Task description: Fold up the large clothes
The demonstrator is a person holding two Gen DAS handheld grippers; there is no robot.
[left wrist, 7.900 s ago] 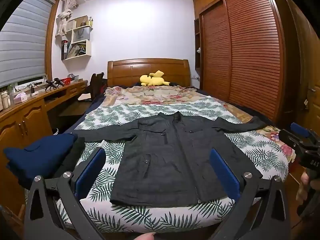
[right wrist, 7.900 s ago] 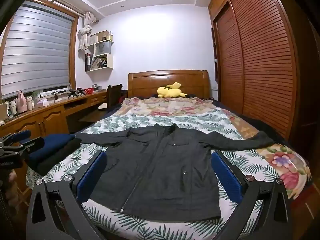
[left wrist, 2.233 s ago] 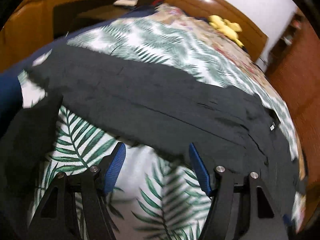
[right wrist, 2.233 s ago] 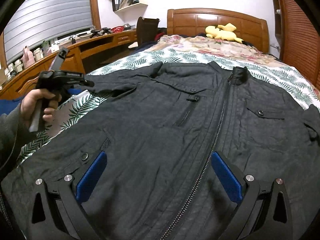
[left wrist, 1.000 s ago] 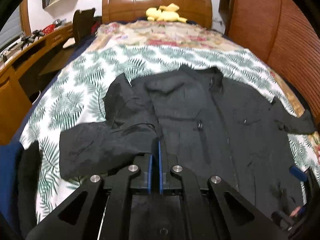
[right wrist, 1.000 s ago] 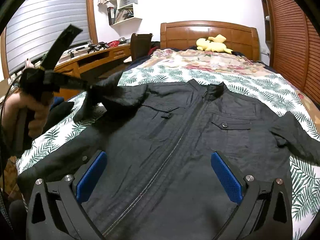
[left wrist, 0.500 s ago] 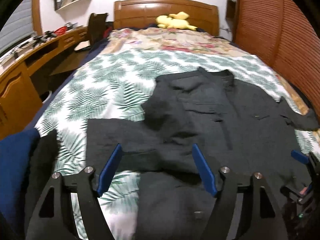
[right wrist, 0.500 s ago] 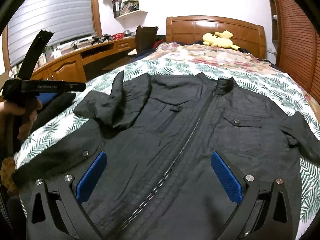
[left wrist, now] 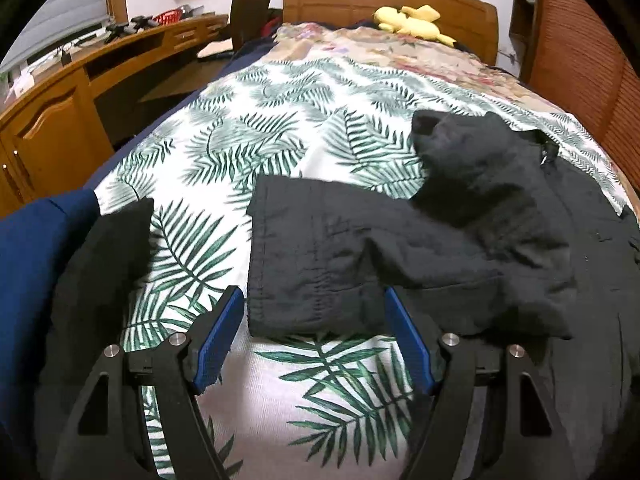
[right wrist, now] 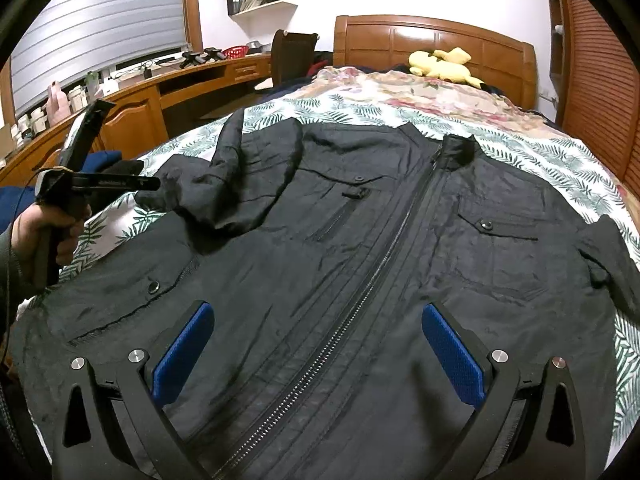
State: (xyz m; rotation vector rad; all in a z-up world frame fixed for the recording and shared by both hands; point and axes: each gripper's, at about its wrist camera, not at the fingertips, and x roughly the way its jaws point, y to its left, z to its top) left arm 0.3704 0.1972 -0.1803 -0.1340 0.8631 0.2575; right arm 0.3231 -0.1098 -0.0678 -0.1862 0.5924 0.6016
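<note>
A large black zip jacket (right wrist: 380, 264) lies face up on the leaf-print bed (left wrist: 280, 148). Its left sleeve (left wrist: 320, 264) is folded back in towards the chest, crumpled, with the cuff end (left wrist: 280, 280) lying on the bedspread just in front of my left gripper (left wrist: 316, 328), which is open and empty. In the right wrist view that sleeve (right wrist: 240, 184) lies bunched by the chest pocket, and the left gripper (right wrist: 152, 184) shows beside it, held by a hand. My right gripper (right wrist: 316, 344) is open and empty, low over the jacket's lower front, astride the zip.
Folded dark blue and black clothes (left wrist: 60, 264) sit at the bed's left corner. A wooden desk (left wrist: 60, 112) runs along the left wall, a wooden wardrobe (left wrist: 600, 52) along the right. A yellow plush toy (left wrist: 412, 20) lies by the headboard.
My left gripper carried the sleeve inwards over the jacket, opened and let it go, then drew back left. The right gripper stayed open over the jacket front.
</note>
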